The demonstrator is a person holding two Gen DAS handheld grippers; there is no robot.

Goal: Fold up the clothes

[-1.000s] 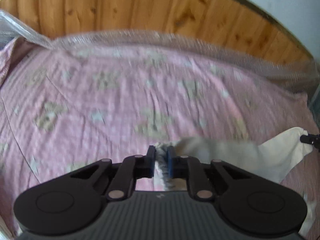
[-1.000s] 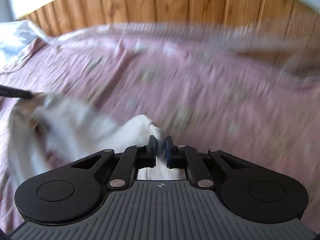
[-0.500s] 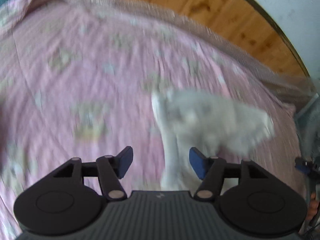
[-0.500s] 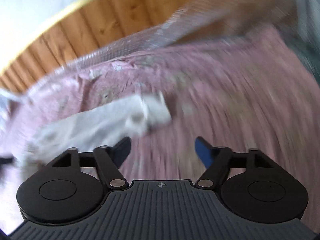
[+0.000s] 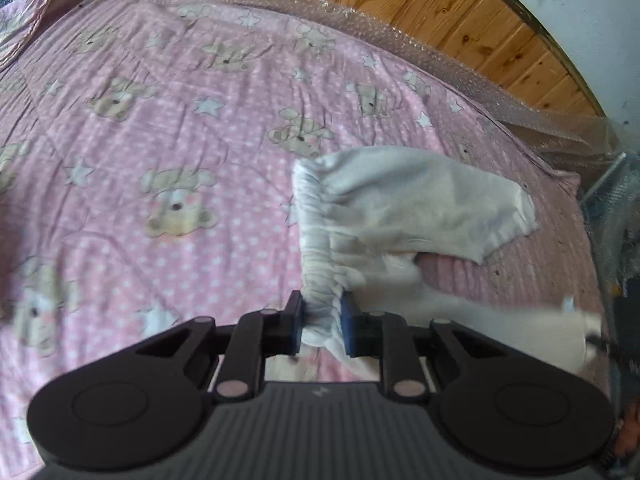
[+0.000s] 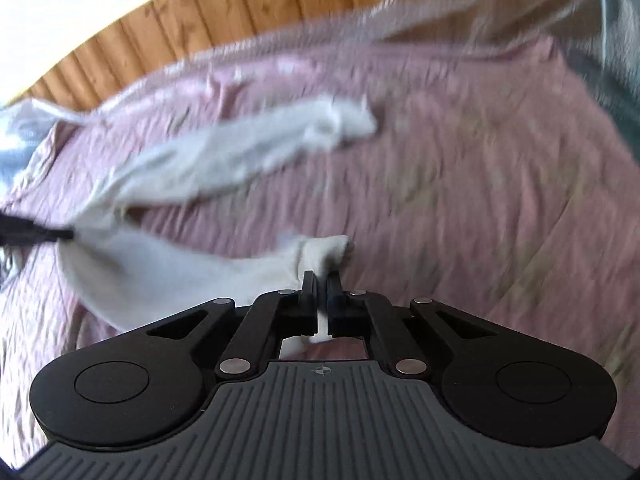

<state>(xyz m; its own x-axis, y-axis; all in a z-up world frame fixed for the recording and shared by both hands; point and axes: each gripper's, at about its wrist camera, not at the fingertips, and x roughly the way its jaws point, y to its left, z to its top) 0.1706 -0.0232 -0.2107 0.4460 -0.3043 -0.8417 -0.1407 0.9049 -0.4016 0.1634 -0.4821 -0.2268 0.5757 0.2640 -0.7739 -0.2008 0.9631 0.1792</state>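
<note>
From the left wrist view, the left gripper (image 5: 320, 322) had just been closing, and its two blue pads were pinched on the bunched, stretchy waistband of a small pair of white shorts (image 5: 404, 204). The waistband ran up and away from the gripper. One leg of the shorts lay spread out to the right on the pink bed sheet (image 5: 160, 128), which had teddy bears and stars on it. The other leg stretched low toward the right edge, where it was blurry. A strip of bubble wrap (image 5: 360, 20) ran along the far edge of the bed, and a wooden wall (image 5: 460, 4) stood behind it.

From the right wrist view, the picture was very blurry. The right gripper (image 6: 320, 280) had just been closing too, and it was squeezed almost all the way together on a thin bit of the white shorts (image 6: 224, 156). The cloth poked out past the tips. The rest of the shorts reached off to the left, over the bed sheet (image 6: 480, 200). At the far left edge the left gripper (image 6: 60, 234) showed as a dark tip touching the cloth. The wooden wall (image 6: 200, 24) stood at the back.
</note>
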